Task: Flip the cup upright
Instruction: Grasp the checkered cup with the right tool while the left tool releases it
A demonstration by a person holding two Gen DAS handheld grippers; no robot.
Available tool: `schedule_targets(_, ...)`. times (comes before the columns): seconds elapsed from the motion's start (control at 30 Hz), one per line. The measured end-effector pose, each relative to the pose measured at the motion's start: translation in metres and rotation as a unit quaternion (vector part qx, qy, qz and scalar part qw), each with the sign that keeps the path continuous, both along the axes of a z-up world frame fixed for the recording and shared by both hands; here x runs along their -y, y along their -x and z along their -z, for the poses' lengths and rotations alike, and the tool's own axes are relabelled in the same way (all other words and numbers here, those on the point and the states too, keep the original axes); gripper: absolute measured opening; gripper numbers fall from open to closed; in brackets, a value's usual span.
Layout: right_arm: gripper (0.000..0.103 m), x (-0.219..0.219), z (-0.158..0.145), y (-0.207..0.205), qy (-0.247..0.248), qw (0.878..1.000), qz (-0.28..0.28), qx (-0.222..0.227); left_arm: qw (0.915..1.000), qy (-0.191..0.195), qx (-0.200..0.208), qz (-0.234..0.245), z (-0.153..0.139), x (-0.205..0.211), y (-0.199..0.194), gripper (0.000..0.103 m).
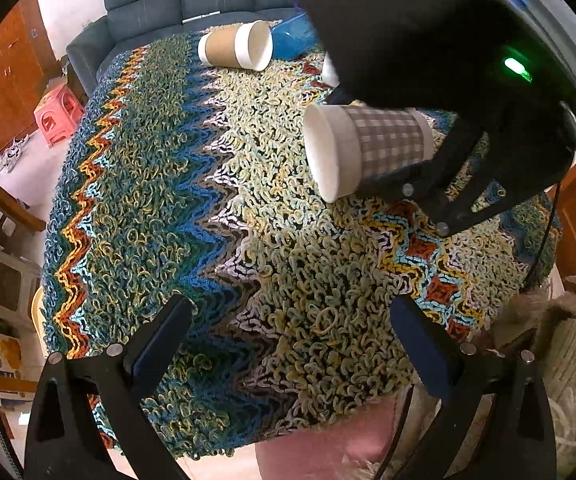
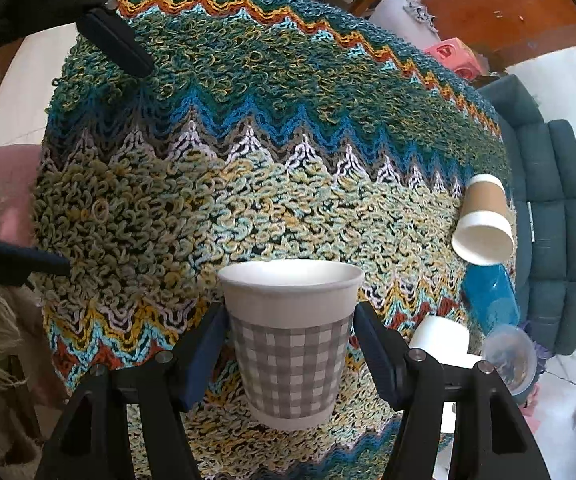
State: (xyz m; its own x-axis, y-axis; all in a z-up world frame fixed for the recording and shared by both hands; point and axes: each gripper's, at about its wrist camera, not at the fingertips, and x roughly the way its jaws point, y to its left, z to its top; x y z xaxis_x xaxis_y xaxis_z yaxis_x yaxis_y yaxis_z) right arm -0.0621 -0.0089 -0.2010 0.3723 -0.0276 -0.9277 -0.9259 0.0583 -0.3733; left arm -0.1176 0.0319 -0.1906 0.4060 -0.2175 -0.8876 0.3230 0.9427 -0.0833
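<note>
On my left, the left gripper (image 1: 288, 344) hangs with jaws wide apart over the zigzag rug (image 1: 159, 184), touching nothing. At centre I have the right gripper (image 2: 288, 344) clamped on 1 checked paper cup (image 2: 288, 336), off the rug, its mouth showing nothing inside. Far right, the brown cup (image 2: 484, 220) lies on its side near a blue bottle (image 2: 490, 300).
</note>
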Motion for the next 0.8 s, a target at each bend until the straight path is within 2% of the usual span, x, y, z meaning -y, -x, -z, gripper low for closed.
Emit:
schedule_targets(0.4, 0.066, -0.016, 0.004, -0.013, 0.023, 0.999, 0.035, -0.015, 1.0000, 0.006, 0.003, -0.004, -0.001, -0.002, 0.005, 0.100)
schedule_targets(0.63, 0.065, -0.007, -0.015, -0.023, -0.040, 0.993, 0.095, -0.060, 0.9995, 0.019, 0.013, -0.023, -0.008, -0.005, -0.001, 0.100)
schedule_targets(0.73, 0.065, 0.004, -0.025, -0.029, -0.087, 0.984, 0.137, -0.076, 0.9990, 0.025, 0.011, -0.034, -0.009, -0.008, -0.004, 0.100)
schedule_targets(0.8, 0.065, 0.015, -0.032, -0.035, -0.129, 0.973, 0.171, -0.083, 0.9986, 0.031, 0.006, -0.042, -0.009, -0.009, -0.006, 0.100)
